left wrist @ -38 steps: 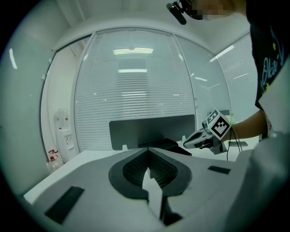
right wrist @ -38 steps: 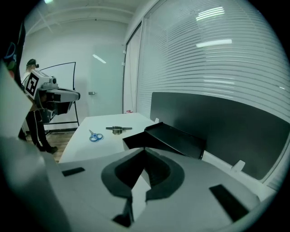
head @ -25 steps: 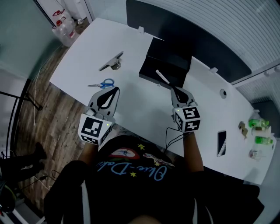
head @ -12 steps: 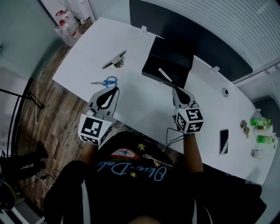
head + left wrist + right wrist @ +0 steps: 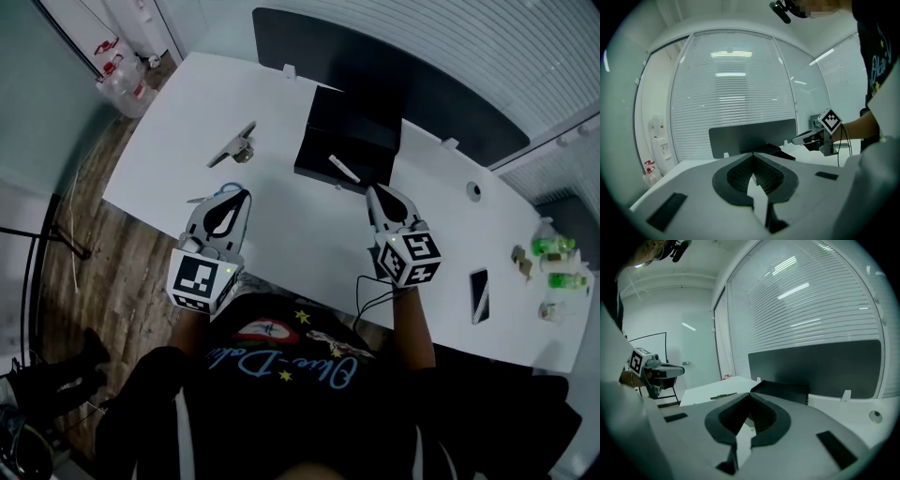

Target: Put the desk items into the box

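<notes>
Left gripper [image 5: 244, 194]: clenched, empty, above the surface [image 5: 300, 234].
Right gripper [image 5: 372, 190]: clenched, empty, near open black box [image 5: 319, 159].

Flat black rectangular phone [image 5: 479, 295]: 4 o'clock, on white desk [image 5: 300, 225] | small green-topped bottles [image 5: 553, 248]: 3 o'clock, desk edge | clear plastic water jugs [image 5: 120, 73]: 10 o'clock, on wood plank floor [image 5: 103, 272] | dark grey partition panel [image 5: 441, 89]: 1 o'clock

The box [image 5: 349, 141] sits toward the far side of the surface [image 5: 305, 234], with a pen [image 5: 343, 170] at its near edge. A tool [image 5: 234, 145] lies left of the box, scissors [image 5: 208, 197] nearer, and a phone [image 5: 478, 295] well right.
</notes>
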A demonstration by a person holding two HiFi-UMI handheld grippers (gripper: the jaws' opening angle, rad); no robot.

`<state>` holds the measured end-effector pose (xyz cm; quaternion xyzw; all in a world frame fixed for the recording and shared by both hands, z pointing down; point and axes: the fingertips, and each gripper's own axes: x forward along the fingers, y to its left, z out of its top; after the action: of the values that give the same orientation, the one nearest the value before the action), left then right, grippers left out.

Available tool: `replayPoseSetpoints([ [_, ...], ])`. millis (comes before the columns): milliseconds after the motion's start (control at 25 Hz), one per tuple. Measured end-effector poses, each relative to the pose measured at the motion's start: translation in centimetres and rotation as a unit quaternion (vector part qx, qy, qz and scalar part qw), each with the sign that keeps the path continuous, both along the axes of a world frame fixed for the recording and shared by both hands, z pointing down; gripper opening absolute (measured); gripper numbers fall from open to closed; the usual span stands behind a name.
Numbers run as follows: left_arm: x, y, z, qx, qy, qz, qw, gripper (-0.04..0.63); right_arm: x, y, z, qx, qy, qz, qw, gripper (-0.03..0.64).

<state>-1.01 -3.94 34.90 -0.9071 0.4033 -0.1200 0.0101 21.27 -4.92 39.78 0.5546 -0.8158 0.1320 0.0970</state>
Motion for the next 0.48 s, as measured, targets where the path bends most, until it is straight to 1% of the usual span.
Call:
replayPoseSetpoints([
  [160, -1.6, -2.0, -0.2, 0.001, 0.000, -0.003, 1.0000, 0.008, -1.1, -1.6, -1.2, 0.020, -0.010, 0.018, 1.000, 0.008],
  [320, -2.8, -3.8, -0.5, 0.000, 0.002, -0.003, 1.0000, 0.008, -1.8, -2.6, -1.4, 0.016, -0.024, 0.032, 0.999, 0.008],
  [480, -3.3, -5.2, -0.9, 0.005, 0.002, 0.010, 0.9999, 0.008, -2.8, -3.5, -1.5, 0.010, -0.044, 0.042, 0.998, 0.008],
])
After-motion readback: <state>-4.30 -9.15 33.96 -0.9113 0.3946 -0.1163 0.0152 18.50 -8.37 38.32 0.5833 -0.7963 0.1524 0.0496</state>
